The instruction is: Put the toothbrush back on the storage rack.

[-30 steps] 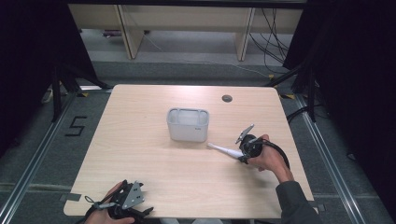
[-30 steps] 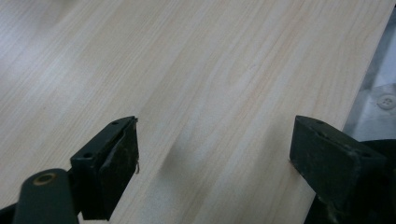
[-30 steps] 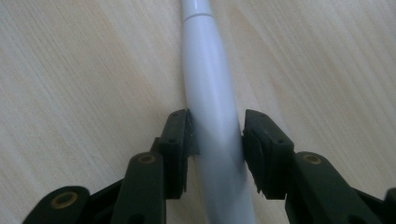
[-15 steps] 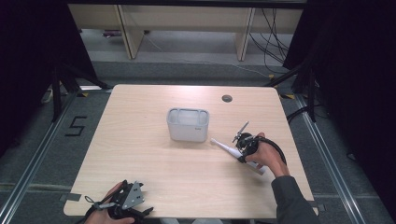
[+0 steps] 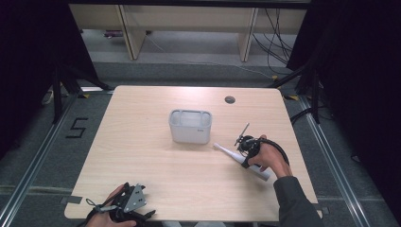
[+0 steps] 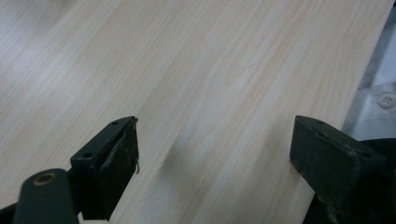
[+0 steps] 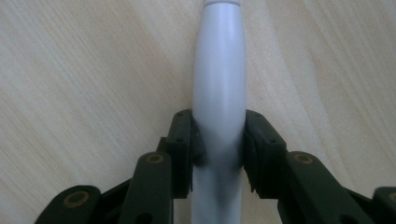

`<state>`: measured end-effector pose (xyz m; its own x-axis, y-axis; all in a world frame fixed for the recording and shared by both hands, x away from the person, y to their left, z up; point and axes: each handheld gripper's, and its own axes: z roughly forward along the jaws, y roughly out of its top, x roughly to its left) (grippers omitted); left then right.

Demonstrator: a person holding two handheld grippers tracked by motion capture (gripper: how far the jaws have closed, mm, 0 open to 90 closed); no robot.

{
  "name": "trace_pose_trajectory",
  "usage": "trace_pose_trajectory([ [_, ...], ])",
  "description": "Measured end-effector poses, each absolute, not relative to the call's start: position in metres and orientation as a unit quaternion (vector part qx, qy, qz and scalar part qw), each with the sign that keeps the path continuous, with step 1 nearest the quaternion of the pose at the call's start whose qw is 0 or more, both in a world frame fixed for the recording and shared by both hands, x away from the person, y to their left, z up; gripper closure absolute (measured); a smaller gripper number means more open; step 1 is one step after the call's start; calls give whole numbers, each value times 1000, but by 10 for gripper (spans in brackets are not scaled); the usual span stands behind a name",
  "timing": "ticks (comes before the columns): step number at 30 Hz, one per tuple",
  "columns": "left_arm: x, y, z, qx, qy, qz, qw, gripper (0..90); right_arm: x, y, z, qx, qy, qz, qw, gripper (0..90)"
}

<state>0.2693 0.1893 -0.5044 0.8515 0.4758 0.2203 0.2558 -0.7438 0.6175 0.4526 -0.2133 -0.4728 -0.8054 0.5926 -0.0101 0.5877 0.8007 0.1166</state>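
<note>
Now the right claw [image 7: 218, 154], clenched on the white electric toothbrush handle [image 5: 240, 160], has drawn back toward the tabletop's [image 5: 142, 142] right edge, away from the grey holder [image 5: 190, 126]; the left claw [image 6: 215, 163] rests released near the front-left corner.

High view: surface [image 5: 142, 156] evenly lit from overhead, no hard glare; surroundings on both sides fall to near black. Soft short shadow under the grey container [image 5: 190, 126]. Frame slightly soft, low detail on small parts.

Left gripper view: wood grain fairly sharp mid-frame, near jaws of the left hand-held gripper [image 6: 215, 154] blurred. Faint diffuse shadow on the surface between them. Bluish sheen at top left.

Right gripper view: white handle [image 7: 219, 93] has a soft vertical highlight, shadow along its left side. Overall soft focus, worst at the bottom.
</note>
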Motion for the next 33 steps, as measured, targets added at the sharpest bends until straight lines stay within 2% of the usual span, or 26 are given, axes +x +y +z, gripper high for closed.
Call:
trace_pose_trajectory([
  [16, 269, 190, -504, 915, 199, 185, 299, 153, 454, -203, -472, 303, 953, 12, 24, 663],
  [24, 269, 190, -504, 914, 201, 185, 300, 153, 450, -209, -472, 315, 948, 26, 20, 664],
  [33, 270, 190, -504, 914, 201, 185, 299, 153, 441, -223, -453, 316, 943, 90, 49, 665],
])
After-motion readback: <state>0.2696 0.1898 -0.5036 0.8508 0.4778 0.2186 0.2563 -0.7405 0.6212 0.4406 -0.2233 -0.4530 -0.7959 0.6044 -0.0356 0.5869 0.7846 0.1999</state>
